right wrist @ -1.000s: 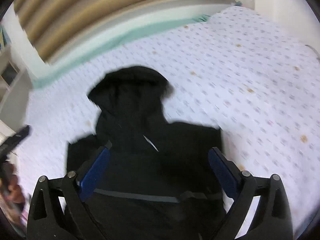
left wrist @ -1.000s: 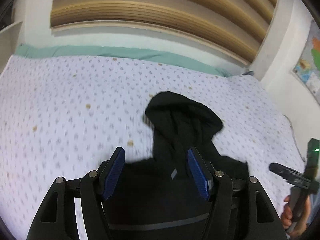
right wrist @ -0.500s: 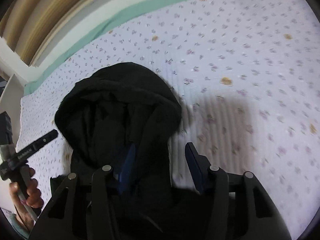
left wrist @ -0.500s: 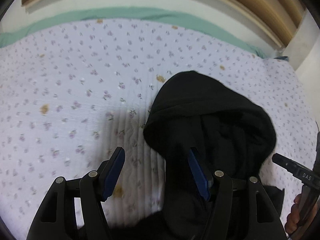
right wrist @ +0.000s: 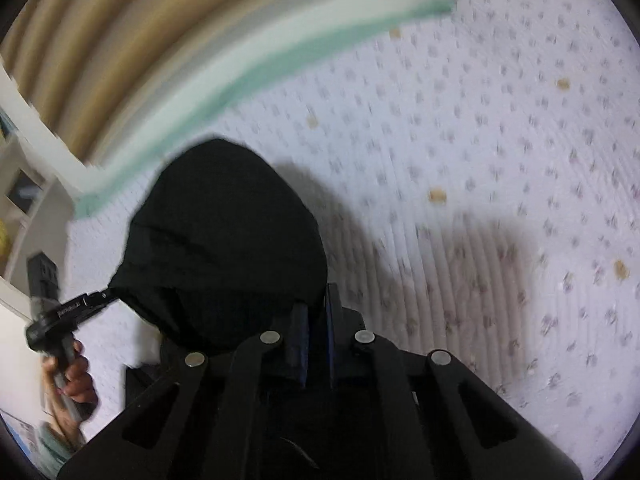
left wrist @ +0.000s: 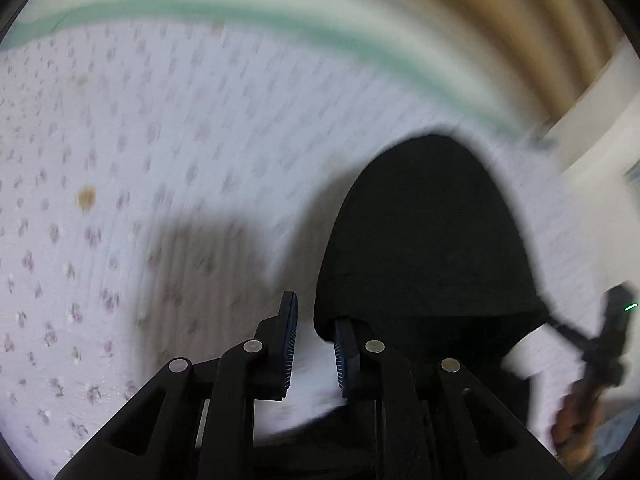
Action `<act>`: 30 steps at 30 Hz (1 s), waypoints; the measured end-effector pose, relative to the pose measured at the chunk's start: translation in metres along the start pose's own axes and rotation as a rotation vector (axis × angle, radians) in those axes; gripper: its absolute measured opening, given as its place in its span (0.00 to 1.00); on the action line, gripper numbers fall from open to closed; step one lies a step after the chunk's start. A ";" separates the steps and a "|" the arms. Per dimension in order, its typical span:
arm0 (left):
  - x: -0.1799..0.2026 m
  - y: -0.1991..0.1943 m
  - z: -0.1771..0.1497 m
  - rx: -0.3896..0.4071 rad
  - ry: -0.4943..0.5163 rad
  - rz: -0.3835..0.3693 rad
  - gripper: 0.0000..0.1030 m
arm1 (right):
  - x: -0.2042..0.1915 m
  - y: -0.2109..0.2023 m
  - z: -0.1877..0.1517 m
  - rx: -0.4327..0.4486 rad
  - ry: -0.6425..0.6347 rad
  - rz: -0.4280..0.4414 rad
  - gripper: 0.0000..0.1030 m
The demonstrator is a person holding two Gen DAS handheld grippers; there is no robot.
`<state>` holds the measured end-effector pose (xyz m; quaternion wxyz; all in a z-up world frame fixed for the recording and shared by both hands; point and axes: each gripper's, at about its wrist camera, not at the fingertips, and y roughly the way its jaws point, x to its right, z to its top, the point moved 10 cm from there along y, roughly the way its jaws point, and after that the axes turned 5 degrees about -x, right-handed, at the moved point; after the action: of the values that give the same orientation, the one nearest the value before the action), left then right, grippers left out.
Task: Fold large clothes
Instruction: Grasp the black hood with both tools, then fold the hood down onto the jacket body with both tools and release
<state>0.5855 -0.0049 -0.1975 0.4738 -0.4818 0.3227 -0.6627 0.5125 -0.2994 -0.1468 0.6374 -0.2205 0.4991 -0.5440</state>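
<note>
Pointing away toward the headboard, hood (right wrist: 224, 240) tip, both claws (right wrist: 316, 320) clamping its opening edge.

Right tool (right wrist: 316, 330) clamped, left tool (left wrist: 314, 344) part-closed.

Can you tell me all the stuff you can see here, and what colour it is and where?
Black fabric hoodie: one, black, hood lying on the bed.
Flowery quilted bedspread: one, white with small purple flowers, under the hoodie.
Green sheet edge: one, mint green, along the far side of the bed.
Wooden slatted headboard: one, tan, behind the bed.
Left gripper: one, black with blue pads, at the hood's left edge.
Right gripper: one, same colours, on the hood's right edge.
</note>
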 end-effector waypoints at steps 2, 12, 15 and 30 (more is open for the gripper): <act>-0.015 0.049 -0.016 -0.129 -0.013 0.028 0.18 | 0.011 0.036 -0.016 -0.104 0.029 -0.001 0.07; 0.005 0.002 -0.043 -0.033 0.156 0.067 0.33 | 0.017 -0.004 -0.041 -0.116 0.004 0.008 0.13; 0.013 -0.038 -0.028 0.058 0.120 0.010 0.33 | -0.010 -0.033 -0.019 -0.062 -0.074 0.018 0.24; 0.034 0.081 0.012 -0.095 0.136 -0.015 0.45 | -0.030 0.102 0.004 -0.161 -0.142 -0.023 0.57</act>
<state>0.6198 -0.0639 -0.2539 0.4225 -0.4603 0.3817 -0.6812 0.5668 -0.2418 -0.2171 0.6450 -0.3148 0.4921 -0.4926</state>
